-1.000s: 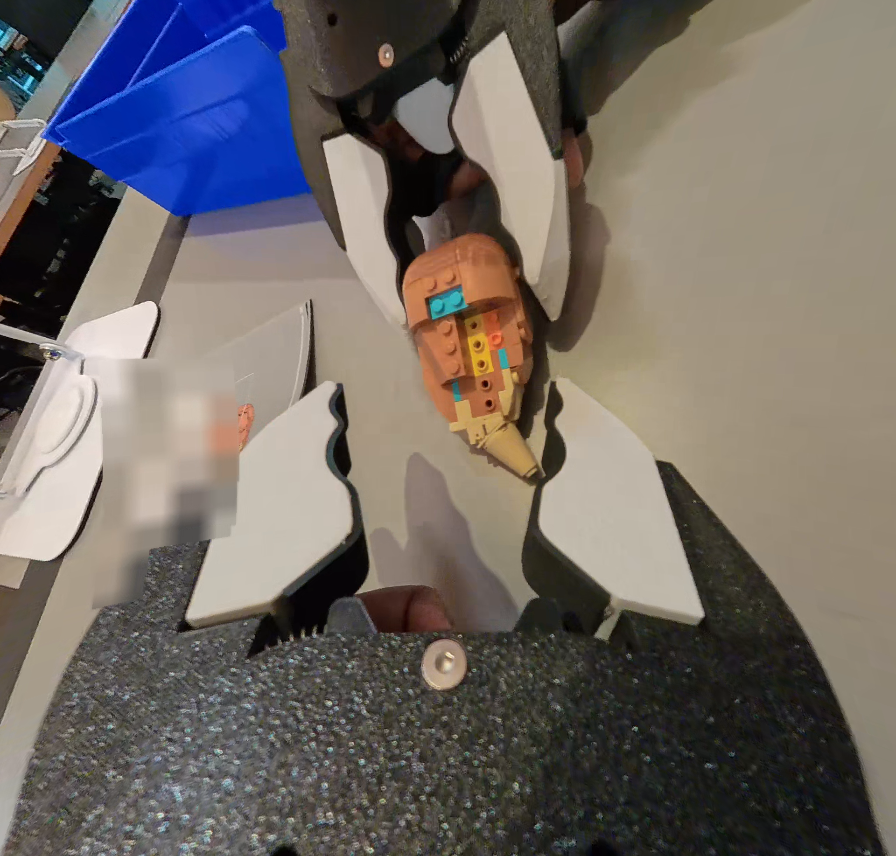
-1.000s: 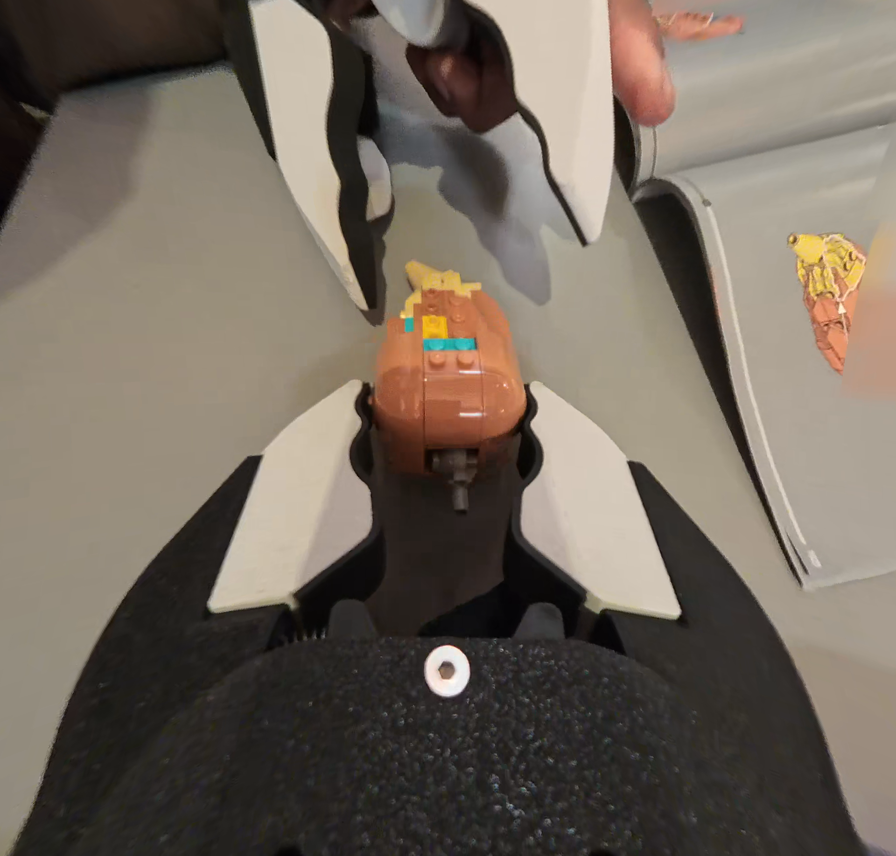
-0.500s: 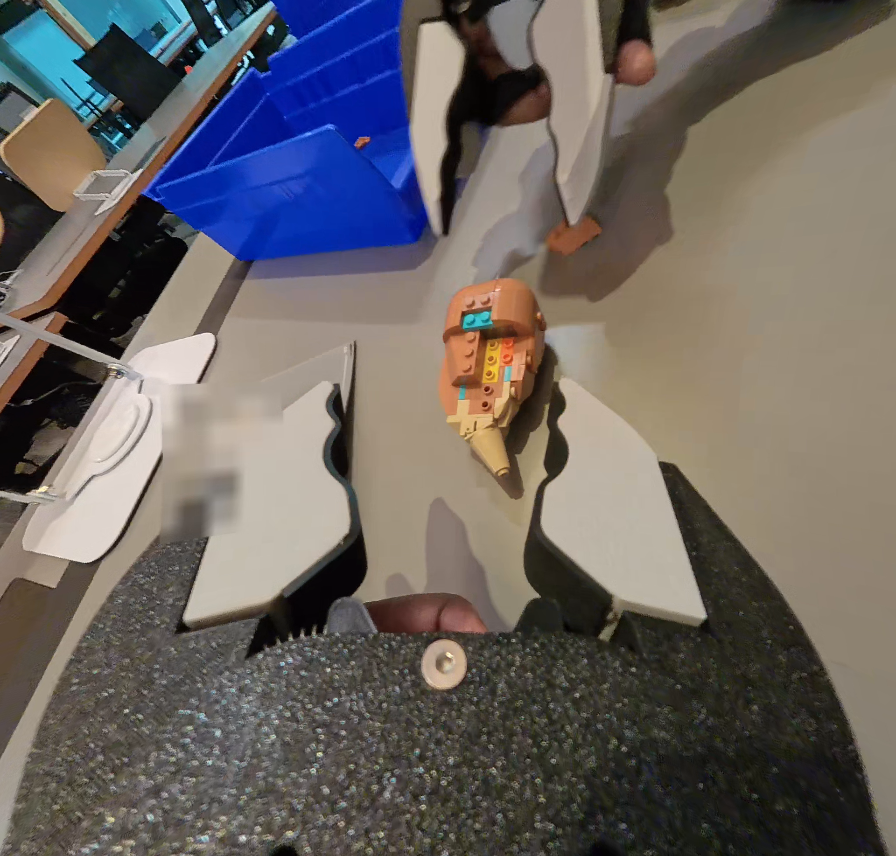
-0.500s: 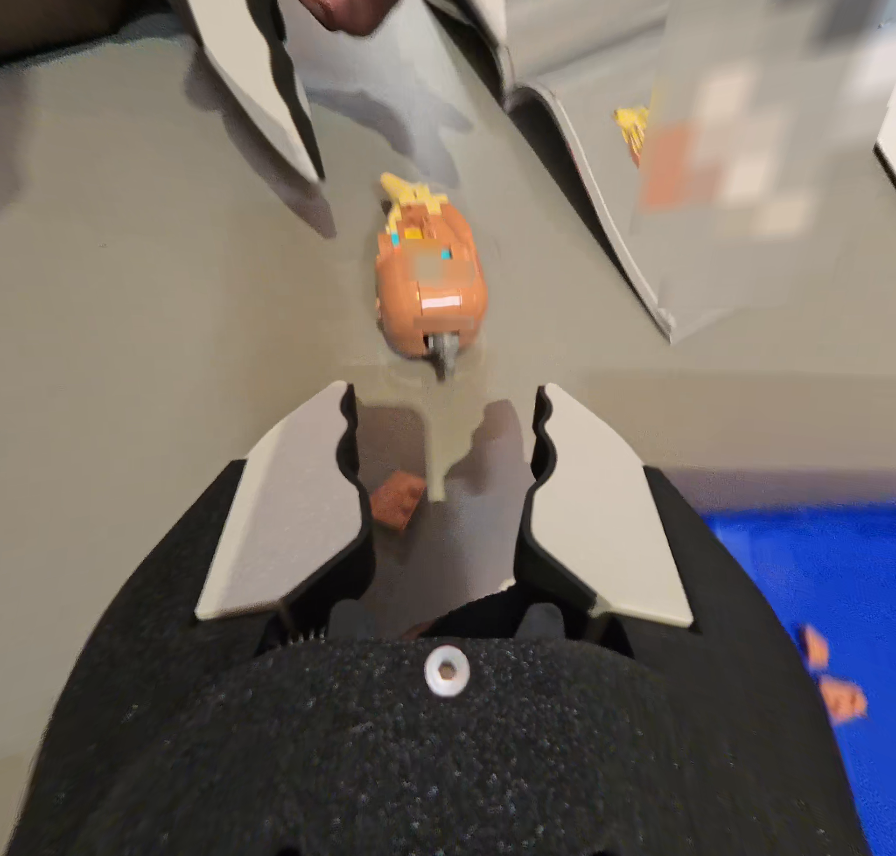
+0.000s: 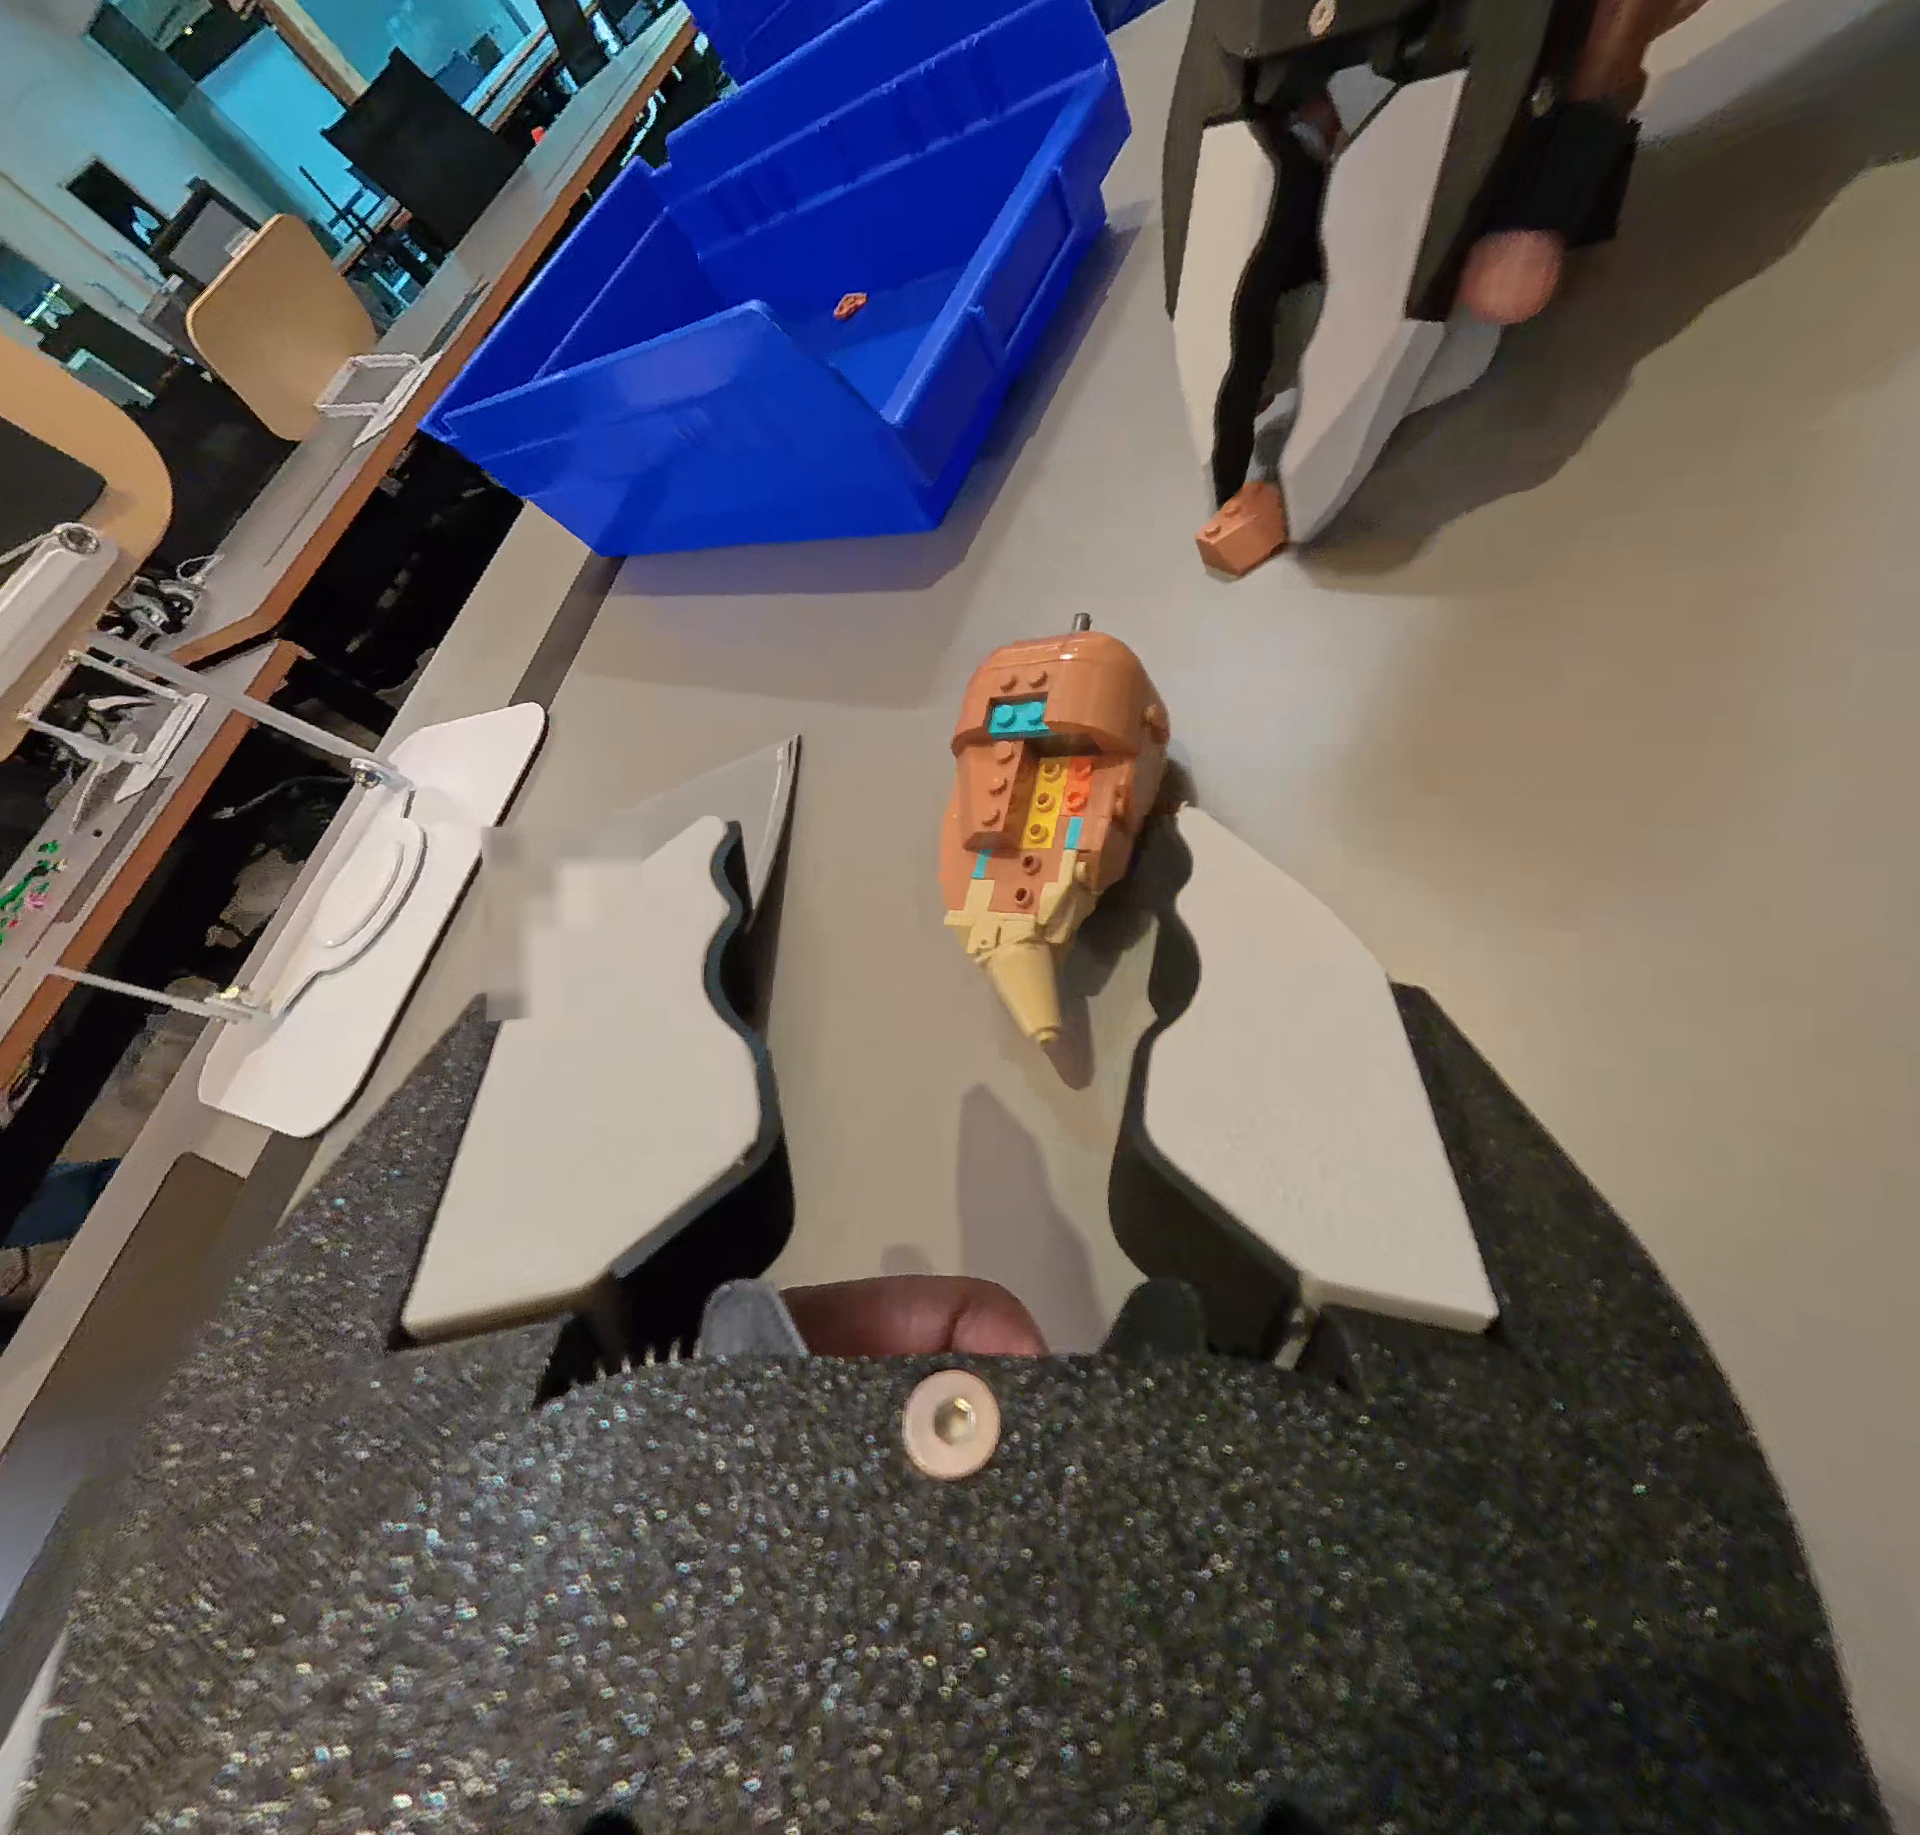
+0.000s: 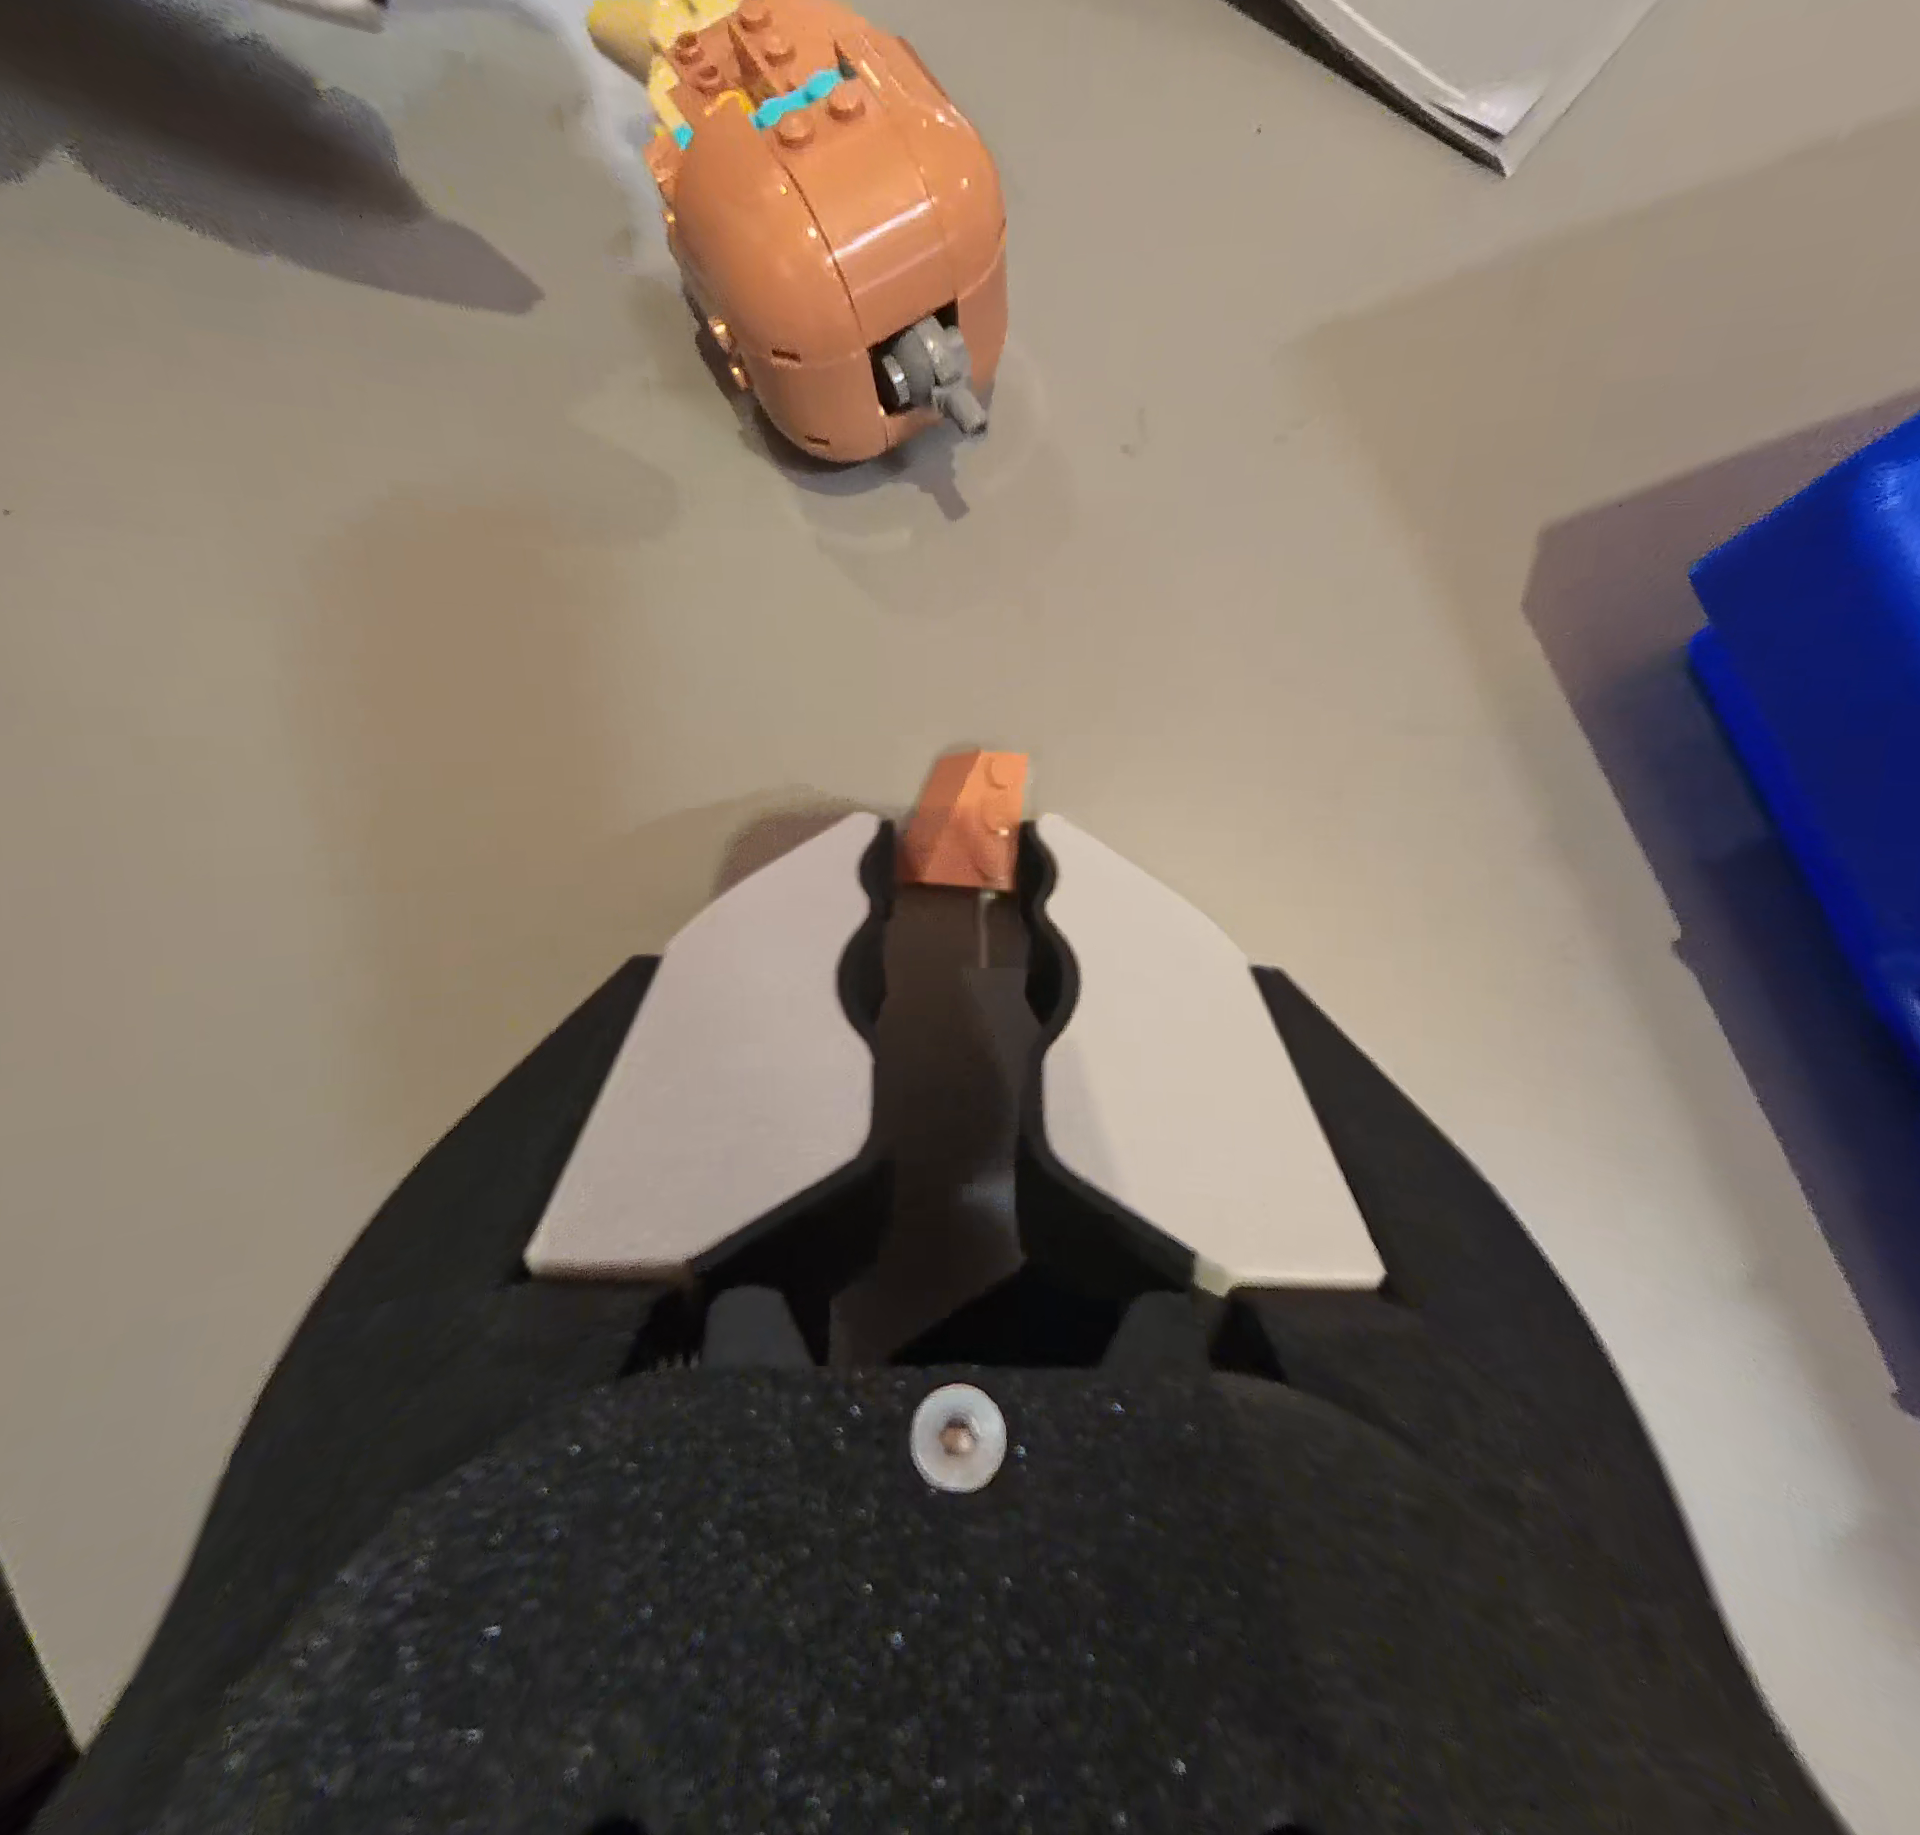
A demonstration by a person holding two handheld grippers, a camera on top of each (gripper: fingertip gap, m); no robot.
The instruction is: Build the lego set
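Observation:
A brown lego model (image 5: 1044, 798) with a tan pointed tip, teal, yellow and orange bricks on top lies on the grey table. It also shows in the right wrist view (image 6: 831, 216), grey pin at its near end. My left gripper (image 5: 956, 902) is open and empty, its right finger close beside the model's tip end. My right gripper (image 6: 961, 835) is shut on a small brown brick (image 6: 971, 819) at table level, short of the model. The right gripper (image 5: 1262, 512) with the brick (image 5: 1242, 533) also shows in the left wrist view, far right.
Blue bins (image 5: 810, 331) stand at the back left, one holding a small brown piece (image 5: 850, 305); a bin corner (image 6: 1829, 705) shows in the right wrist view. An instruction booklet (image 5: 769, 829) lies left of the model, also (image 6: 1455, 50). A white stand (image 5: 353, 912) sits at the table's left edge.
My right gripper let go of the model, pulled back and closed on the small brown brick on the table. The left gripper stayed open and drew back a little from the model.

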